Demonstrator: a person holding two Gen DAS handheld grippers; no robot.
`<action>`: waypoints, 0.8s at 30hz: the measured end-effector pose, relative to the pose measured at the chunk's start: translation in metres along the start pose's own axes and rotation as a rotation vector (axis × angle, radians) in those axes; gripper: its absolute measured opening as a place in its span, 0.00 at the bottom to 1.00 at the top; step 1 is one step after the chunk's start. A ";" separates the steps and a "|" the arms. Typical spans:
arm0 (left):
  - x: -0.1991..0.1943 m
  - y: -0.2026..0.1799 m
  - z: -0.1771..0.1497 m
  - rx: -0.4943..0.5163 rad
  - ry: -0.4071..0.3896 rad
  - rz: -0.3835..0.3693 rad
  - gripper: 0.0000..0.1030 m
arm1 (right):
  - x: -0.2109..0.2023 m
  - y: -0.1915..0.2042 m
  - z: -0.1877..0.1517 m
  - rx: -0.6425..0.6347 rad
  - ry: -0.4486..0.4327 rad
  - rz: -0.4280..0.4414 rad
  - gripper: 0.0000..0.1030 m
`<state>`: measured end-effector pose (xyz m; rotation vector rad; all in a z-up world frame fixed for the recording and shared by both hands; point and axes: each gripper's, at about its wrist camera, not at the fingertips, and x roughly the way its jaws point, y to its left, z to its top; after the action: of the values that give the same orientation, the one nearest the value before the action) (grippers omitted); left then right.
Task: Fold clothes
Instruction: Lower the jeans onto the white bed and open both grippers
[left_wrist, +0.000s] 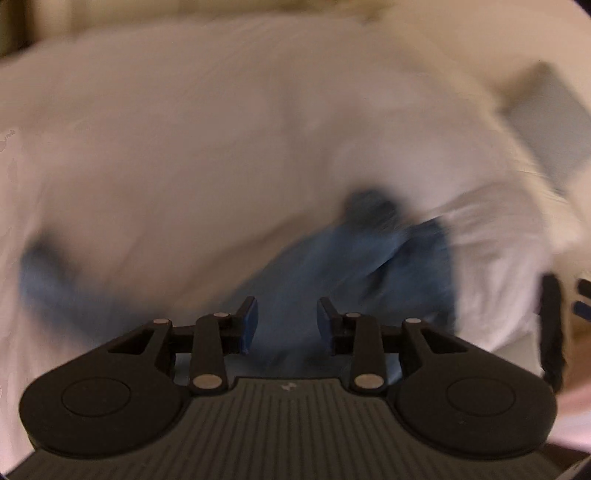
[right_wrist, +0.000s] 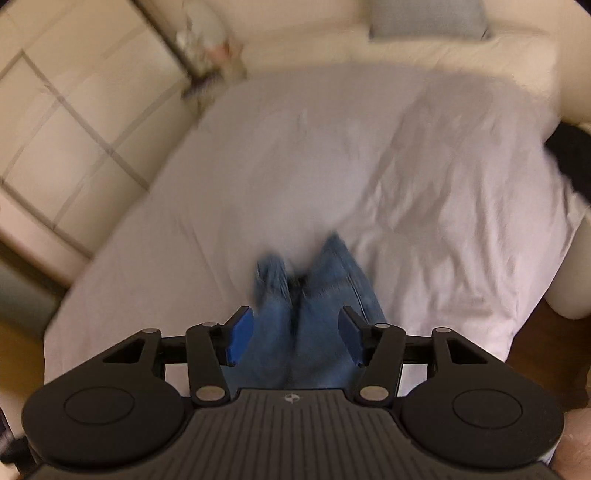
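Blue jeans (right_wrist: 306, 314) on white bed (right_wrist: 424, 192), below open right hand-held gripper (right_wrist: 293, 338)

It was a bedroom in a home: a bed (right_wrist: 424, 155) under a white sheet filled both views, a grey pillow (right_wrist: 424, 16) lay at top, a padded cream headboard (right_wrist: 74, 110) at upper left.

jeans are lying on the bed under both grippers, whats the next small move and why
Probably lower the right gripper onto the jeans and close on a fabric edge. Its pads stand apart with denim showing between them, nothing pinched. The left gripper is also open above the blue cloth. The jeans lie bunched on the white sheet, so they likely need lifting and spreading before any fold. Both views are blurred.
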<state>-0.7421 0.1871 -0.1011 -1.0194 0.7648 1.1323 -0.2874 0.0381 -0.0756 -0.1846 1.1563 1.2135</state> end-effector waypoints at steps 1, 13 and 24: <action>0.005 0.013 -0.018 -0.061 0.030 0.035 0.29 | 0.013 -0.008 0.001 -0.002 0.054 0.005 0.53; 0.043 0.081 -0.116 -0.333 0.158 0.161 0.42 | 0.141 -0.050 -0.028 -0.108 0.409 -0.062 0.53; 0.080 0.142 -0.112 -0.927 -0.026 0.053 0.55 | 0.174 -0.054 -0.006 -0.159 0.417 -0.123 0.58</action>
<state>-0.8562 0.1248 -0.2498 -1.7421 0.2085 1.5861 -0.2659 0.1221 -0.2364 -0.6438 1.3826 1.1885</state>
